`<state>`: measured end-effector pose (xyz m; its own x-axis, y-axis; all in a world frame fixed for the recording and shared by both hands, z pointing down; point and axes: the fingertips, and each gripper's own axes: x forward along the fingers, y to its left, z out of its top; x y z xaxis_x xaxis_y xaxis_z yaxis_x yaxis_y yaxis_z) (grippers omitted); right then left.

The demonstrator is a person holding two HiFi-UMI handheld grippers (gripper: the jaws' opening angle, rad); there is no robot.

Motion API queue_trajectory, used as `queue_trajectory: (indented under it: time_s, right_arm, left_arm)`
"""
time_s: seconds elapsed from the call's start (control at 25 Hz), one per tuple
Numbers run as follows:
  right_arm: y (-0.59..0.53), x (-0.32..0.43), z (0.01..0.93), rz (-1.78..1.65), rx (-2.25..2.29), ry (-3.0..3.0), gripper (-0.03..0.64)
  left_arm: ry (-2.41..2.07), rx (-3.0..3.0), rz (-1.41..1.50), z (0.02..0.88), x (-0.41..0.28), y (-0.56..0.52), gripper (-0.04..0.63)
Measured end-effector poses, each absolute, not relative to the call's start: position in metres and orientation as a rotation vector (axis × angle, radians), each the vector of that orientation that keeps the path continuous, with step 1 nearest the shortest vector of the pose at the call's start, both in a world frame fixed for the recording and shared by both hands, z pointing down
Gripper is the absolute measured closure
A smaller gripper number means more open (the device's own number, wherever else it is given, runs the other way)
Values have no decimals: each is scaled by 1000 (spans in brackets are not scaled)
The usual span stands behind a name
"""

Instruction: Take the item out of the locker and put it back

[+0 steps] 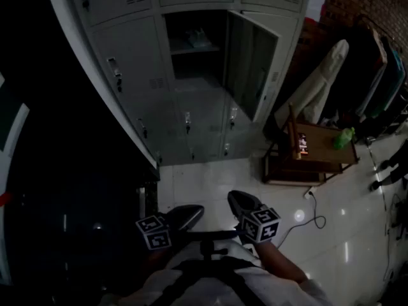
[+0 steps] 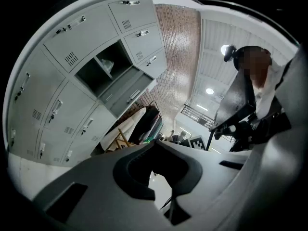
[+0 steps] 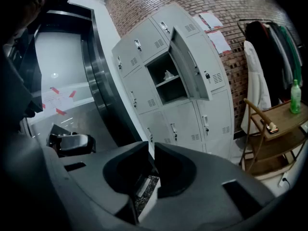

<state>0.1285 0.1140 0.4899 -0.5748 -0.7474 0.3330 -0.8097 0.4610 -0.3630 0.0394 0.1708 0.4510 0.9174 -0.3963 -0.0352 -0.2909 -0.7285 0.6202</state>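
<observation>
Right, both tools are down low by the person's waist, well short of the lockers; the left tool has its jaws drawn together, tips meeting with only the hollow behind them showing floor, and it carries nothing; the right tool sits just beside it, tilted a touch downward, its jaws parted by a narrow slit and nothing in that slit either; up ahead one locker door hangs swung out to the right, and there's the item, small and pale, too dim to name, lying on the shelf in the upper part of that open compartment, untouched and well apart from both tools; every other door in the grey bank looks closed; off to the right a low wooden table stands on the glossy tiled floor with a green bottle on top, a white coat hanging behind it against the brick wall, and a cable curling across the tiles
</observation>
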Motion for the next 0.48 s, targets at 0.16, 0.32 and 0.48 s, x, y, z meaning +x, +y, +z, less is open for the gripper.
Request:
queue_trajectory:
  time_s: [0.16,0.32,0.48]
  right_arm:
    - [114,125,489,787,1362,-2570,569]
    - [116,126,492,807,1338,-2561,568]
    - [114,132,496,811,1320,-2555,568]
  left_arm:
    - [-484,2449,-243,455,38,167,598]
    - [-494,2433,-241,455,41,166,598]
    - [-514,2405,-249,456,48,165,598]
